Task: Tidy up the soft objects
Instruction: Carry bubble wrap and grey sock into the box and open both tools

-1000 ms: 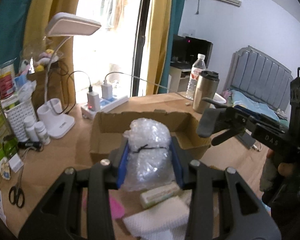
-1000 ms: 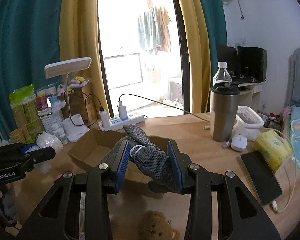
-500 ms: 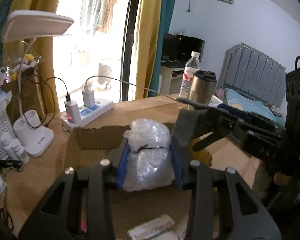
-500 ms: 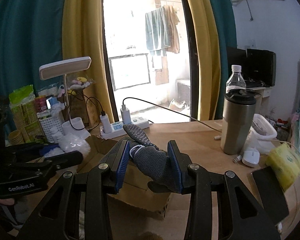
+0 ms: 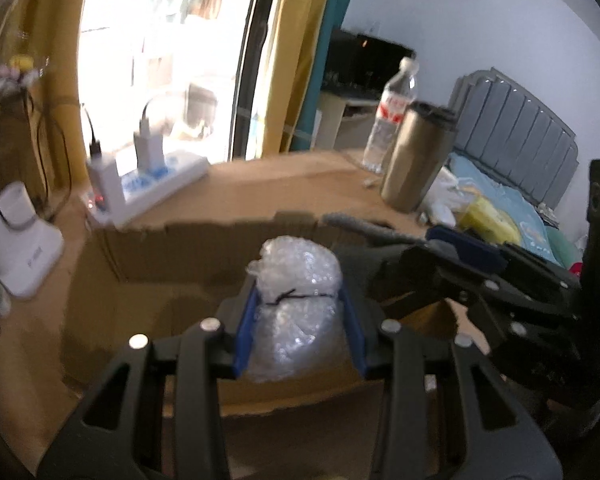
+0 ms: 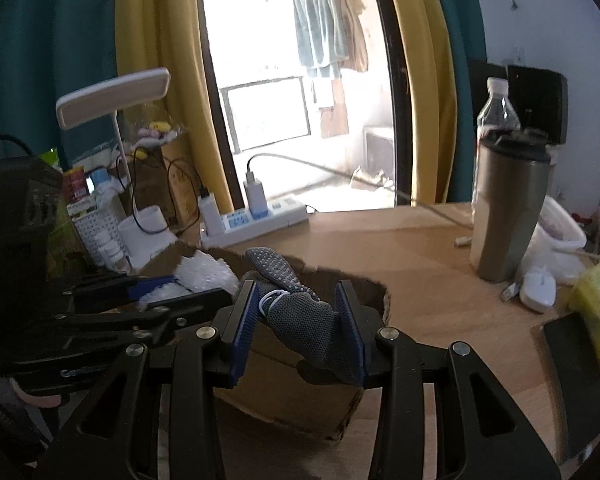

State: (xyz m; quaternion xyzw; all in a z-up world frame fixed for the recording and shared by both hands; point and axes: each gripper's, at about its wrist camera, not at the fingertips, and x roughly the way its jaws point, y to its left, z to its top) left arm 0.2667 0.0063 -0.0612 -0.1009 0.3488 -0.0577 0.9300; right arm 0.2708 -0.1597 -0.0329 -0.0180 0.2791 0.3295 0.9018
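Left gripper point(image 5: 300, 320): clamped on bubble-wrap bundle point(image 5: 296, 304) — over cardboard box point(image 5: 172, 256).
Right gripper point(image 6: 298, 320): clamped on grey sock point(image 6: 304, 316) — above the box's near wall.

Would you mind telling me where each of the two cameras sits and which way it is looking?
Left wrist view: rides the left tongs, looking along them over the cardboard box toward the window; its own fingers clamp a bubble wrap bundle, with the right tongs entering from the right.
Right wrist view: rides the right tongs, which hold a grey sock, looking toward the window; the left tongs enter from the left.
Shared: the box, both tongs, the power strip and the steel tumbler.
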